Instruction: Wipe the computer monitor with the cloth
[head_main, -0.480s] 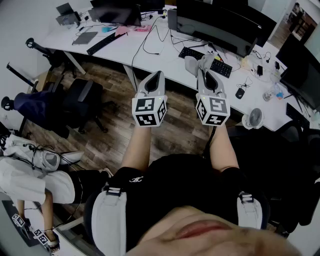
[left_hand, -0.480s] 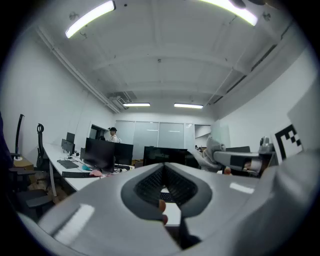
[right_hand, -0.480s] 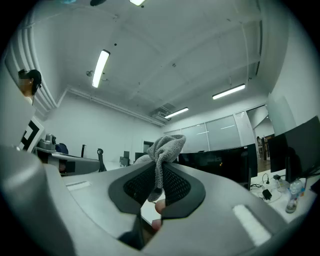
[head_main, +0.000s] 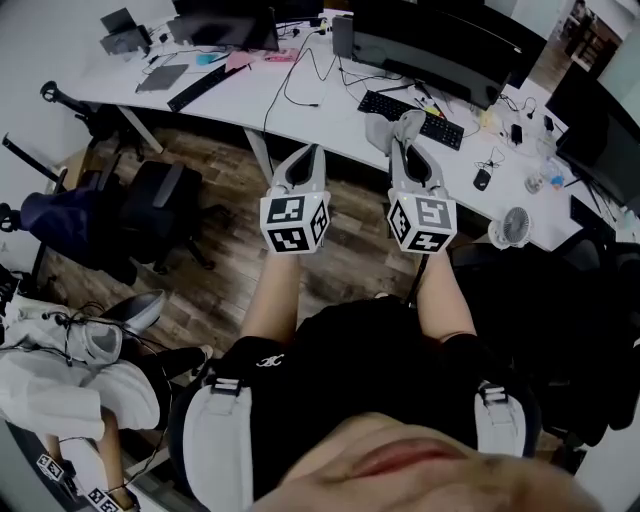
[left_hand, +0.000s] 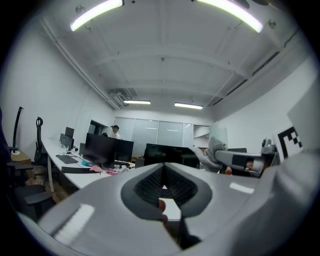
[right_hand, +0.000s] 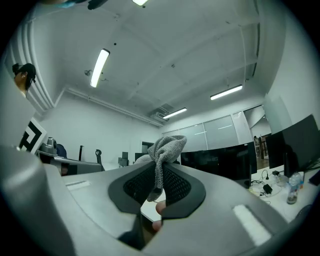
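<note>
**Just short of the desk: cloth gripped, monitor not yet wiped**

A person stands back from a white desk (head_main: 300, 95), both grippers held out in front. The right gripper (right_hand: 159, 186) has its jaws clamped on a grey knitted cloth (right_hand: 167, 149), which bunches up above the tips. The left gripper (left_hand: 164, 184) has its jaws drawn together with nothing between them.

The wide black computer monitor (head_main: 440, 42) stands at the back of the desk, behind a keyboard (head_main: 412, 117) and well apart from the cloth. The step in hand looks like carrying the cloth to the screen. Next, the right gripper probably needs to reach past the desk's front edge and over the keyboard, then press the cloth flat on the glass.

Open wooden floor lies ahead. An office chair (head_main: 155, 205) sits to the left, and a small fan (head_main: 512, 228) sits by the desk edge to the right.
</note>
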